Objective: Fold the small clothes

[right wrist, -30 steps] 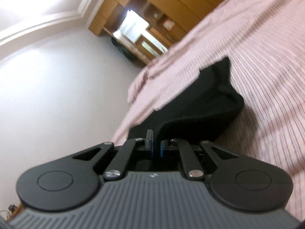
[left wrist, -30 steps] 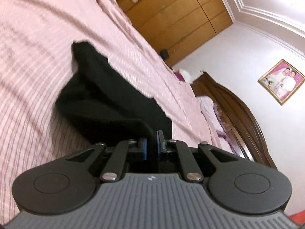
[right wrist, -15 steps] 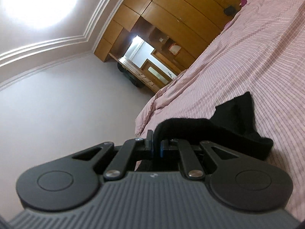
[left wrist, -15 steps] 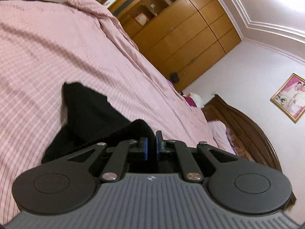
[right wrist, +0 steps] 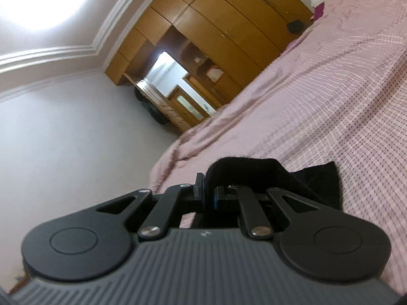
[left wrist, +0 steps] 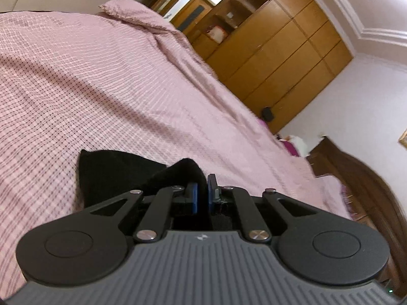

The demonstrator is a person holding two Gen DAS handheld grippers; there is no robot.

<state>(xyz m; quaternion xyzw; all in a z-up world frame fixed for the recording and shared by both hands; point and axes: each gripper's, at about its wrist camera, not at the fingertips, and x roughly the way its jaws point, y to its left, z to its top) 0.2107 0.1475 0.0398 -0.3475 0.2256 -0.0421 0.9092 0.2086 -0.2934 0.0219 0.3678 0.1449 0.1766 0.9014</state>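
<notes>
Between the blue pads of my left gripper (left wrist: 201, 193) a fold of the black garment (left wrist: 112, 170) is pinched, jaws drawn narrow on the cloth. Same on the other side: my right gripper (right wrist: 207, 194) is clamped on another raised edge of that garment (right wrist: 318, 178), which humps up just past the fingertips. Beyond each grip the rest of the cloth trails down onto the pink striped bedspread (left wrist: 101, 81), one dark corner lying flat near me. Far off stand the wooden wardrobe (left wrist: 279, 50) and, to the right, a dark headboard (left wrist: 368, 178).

Progress, as I judge it: a fold is under way, not finished. The held edge is lifted over the lower part but not laid down. Left to do: set it flat, let go, smooth, probably fold again.
</notes>
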